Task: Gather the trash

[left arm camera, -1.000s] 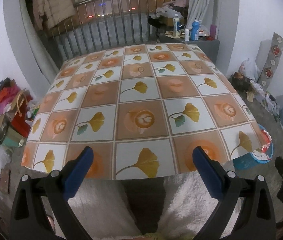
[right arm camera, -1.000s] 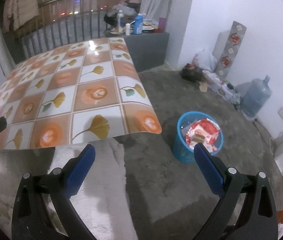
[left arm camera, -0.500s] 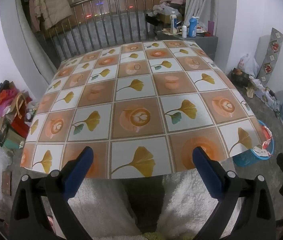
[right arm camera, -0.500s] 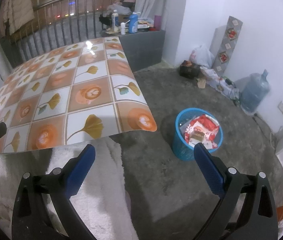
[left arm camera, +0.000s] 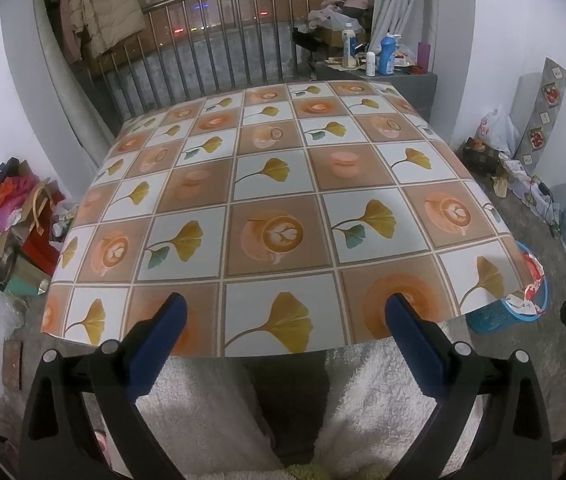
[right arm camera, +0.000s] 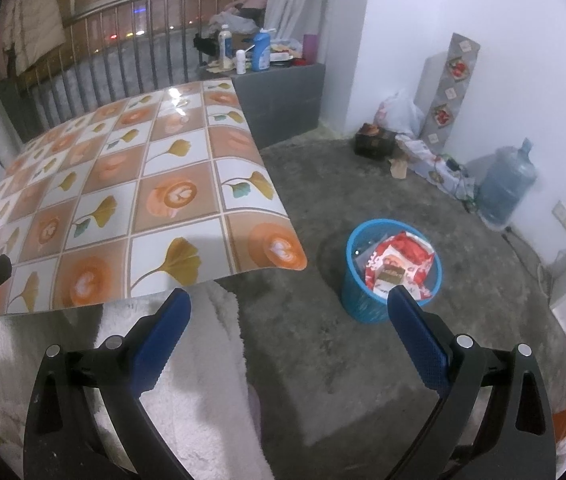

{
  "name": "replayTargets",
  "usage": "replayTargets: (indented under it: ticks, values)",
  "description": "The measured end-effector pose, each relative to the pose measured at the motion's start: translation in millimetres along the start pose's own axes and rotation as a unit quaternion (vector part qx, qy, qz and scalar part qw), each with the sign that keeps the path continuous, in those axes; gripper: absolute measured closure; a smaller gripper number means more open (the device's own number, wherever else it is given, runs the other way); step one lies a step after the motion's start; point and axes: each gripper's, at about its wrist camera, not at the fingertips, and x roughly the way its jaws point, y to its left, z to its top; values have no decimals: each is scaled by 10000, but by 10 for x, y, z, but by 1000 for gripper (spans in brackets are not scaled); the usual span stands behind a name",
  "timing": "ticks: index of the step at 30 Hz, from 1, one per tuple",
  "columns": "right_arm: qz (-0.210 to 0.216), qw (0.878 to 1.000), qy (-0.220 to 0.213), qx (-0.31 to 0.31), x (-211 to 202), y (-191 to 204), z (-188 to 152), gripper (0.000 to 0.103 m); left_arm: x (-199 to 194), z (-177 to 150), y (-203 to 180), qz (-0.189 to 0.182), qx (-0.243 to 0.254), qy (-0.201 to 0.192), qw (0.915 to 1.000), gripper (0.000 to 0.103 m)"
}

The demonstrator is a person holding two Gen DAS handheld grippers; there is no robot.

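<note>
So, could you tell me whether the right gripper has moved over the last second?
Yes. In its wrist view the blue trash basket on the floor now sits nearer the right gripper, so it has eased forward toward the basket.

Dim, cool indoor light falls from overhead, glaring white on the far end of the tablecloth [right arm camera: 175,100] (right view only). Shadow darkens its near edge. Fisheye bends the edges; corners go black.
</note>
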Motion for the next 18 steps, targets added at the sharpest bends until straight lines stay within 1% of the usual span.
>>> replayTargets:
  ticks: [18]
  values:
    - [14,10000,15,-1,6,27,7,8,-15,-7,25,11,-52,19,10000,6]
